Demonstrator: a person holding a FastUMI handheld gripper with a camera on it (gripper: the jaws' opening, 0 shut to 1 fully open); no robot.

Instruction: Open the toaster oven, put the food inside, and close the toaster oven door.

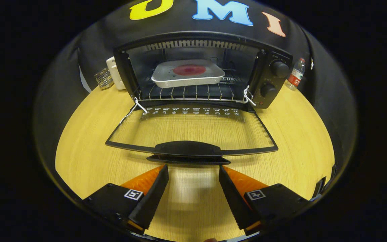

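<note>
Gripper view has the gripper [193, 174] empty, fingers apart, door handle [187, 148] at 12 o'clock. Tray [188, 73] of food [189, 70] sits inside the oven [200, 72]. I'd hook under the handle and swing up smoothly.

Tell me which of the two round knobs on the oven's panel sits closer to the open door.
The lower knob. It sits under the upper knob, nearer the door that lies open ahead of the open gripper.
</note>
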